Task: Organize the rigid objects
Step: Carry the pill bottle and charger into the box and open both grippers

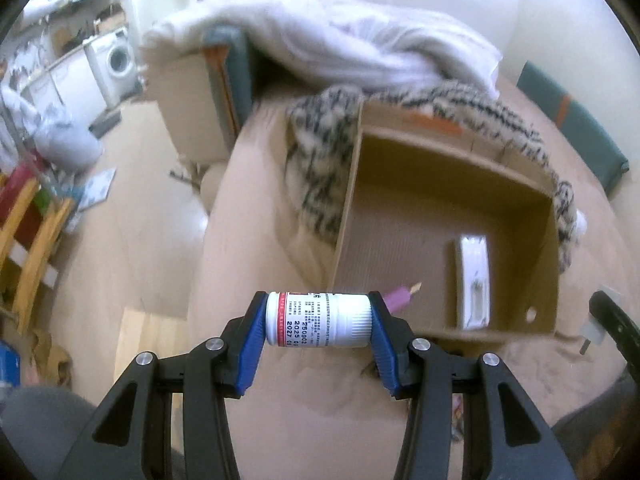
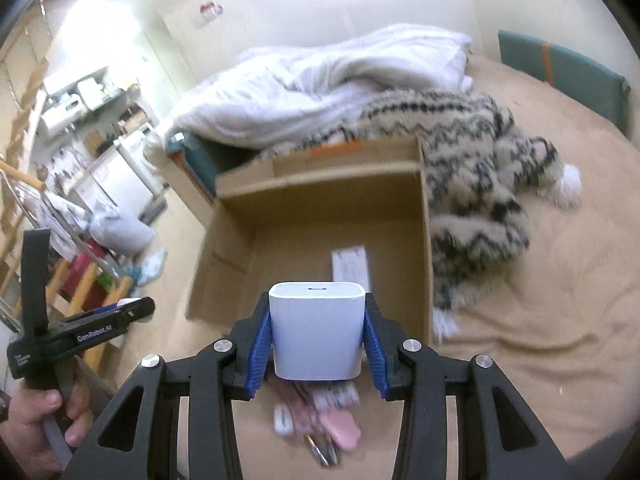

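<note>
The left hand-held gripper (image 1: 318, 326) is clamping a white pill bottle (image 1: 318, 320) sideways between its blue pads, above the near edge of the cardboard box (image 1: 440, 184) on the bed (image 1: 256, 208). The right hand-held gripper (image 2: 318, 340) is gripping a white charger block (image 2: 318, 332) over the same box, which is holding a flat white package (image 2: 350, 264).

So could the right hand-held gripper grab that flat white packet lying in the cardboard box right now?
Probably not yet: the right hand-held gripper is already clamped on a white charger block. The open-topped cardboard box leaves the flat white packet exposed.
</note>
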Motion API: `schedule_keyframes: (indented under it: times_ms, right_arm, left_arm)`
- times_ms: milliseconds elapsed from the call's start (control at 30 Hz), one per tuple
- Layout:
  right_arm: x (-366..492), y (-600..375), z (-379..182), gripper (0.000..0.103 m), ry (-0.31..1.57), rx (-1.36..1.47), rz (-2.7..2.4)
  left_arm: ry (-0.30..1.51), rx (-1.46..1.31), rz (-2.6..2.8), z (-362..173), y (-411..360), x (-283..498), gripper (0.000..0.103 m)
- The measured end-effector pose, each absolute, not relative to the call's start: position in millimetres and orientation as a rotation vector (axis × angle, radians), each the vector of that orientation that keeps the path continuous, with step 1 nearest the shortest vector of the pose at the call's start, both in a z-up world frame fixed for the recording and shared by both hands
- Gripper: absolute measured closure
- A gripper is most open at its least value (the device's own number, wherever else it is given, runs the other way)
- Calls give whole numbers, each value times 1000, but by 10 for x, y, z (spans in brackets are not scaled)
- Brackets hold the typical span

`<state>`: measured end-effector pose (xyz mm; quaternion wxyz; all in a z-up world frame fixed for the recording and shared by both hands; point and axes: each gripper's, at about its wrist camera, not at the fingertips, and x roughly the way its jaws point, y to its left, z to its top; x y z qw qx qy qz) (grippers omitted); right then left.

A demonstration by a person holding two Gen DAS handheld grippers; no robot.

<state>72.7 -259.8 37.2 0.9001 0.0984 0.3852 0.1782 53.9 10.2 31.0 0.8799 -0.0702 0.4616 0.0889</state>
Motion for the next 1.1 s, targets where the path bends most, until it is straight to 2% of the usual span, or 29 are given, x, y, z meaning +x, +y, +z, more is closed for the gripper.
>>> schedule_keyframes:
  times_ms: [167,333,800,1100]
  right_arm:
    - [974,-2473,512,59,749,156,378]
    - [1301,-2340,409,59,779,132,385]
    - [1629,-2201,-436,59,1043,99,340]
    - [1663,-2224,-673,59,1138,86,301]
  left_arm:
    - [900,-128,152,516,-25,795,58]
    - [905,-116,114,469,-174,1105,58]
    - [1028,-54,79,-472,-390,1535,60]
    - [1048,-9,63,-662,-442,1541,60]
